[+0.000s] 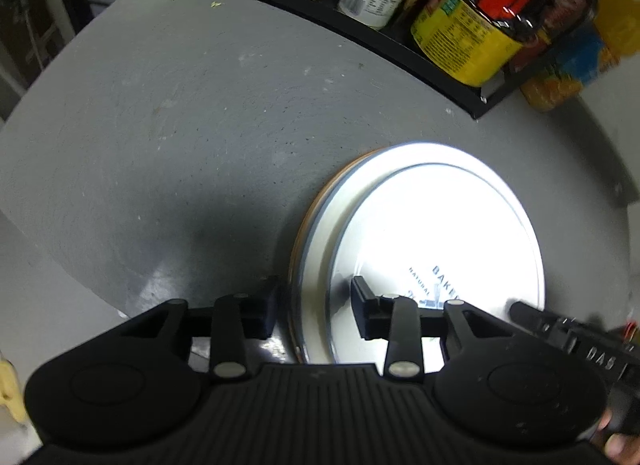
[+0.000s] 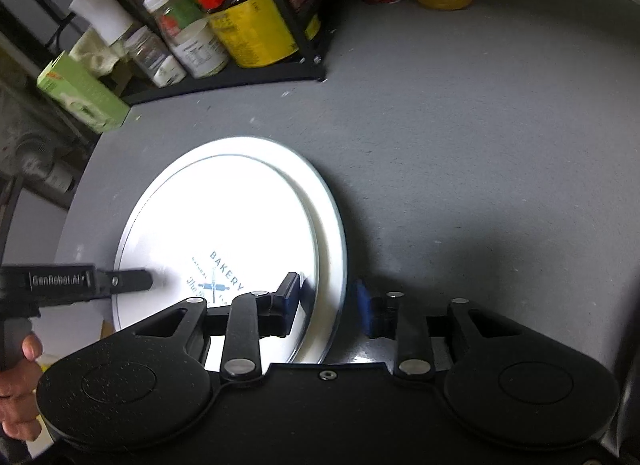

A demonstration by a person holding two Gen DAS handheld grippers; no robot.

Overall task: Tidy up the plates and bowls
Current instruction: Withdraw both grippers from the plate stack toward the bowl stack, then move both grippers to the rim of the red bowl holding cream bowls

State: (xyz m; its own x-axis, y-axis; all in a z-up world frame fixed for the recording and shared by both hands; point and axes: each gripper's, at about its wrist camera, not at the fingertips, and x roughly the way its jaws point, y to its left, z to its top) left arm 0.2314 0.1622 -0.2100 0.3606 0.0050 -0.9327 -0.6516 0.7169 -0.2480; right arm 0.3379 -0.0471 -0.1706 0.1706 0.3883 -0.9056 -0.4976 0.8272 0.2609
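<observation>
The left gripper (image 1: 316, 311) straddles the left rim of the white plate (image 1: 440, 225), one finger outside on the table side, the other over the plate's face; the jaws stand at a middling gap around the rim. Whether the pads actually press the rim I cannot tell, since glare washes out the contact. The right gripper (image 2: 328, 305) sits the same way on the opposite rim, one finger over the plate's well and the other outside, gap still visible at the outer pad.

The white plate lies flat on the grey table (image 1: 160, 125), stacked on what looks like a wider plate with a brown edge (image 1: 304, 217) beneath it. It bears a printed bakery logo (image 2: 216, 277).

I judge the plate stiff, glazed and slippery, moderately heavy and breakable, so the raised rim is the sensible hold, taken from both sides and lifted level.

Farther back, a black rack (image 1: 400, 45) holds jars and bottles; a green box (image 2: 84, 93) stands near the table's edge.
</observation>
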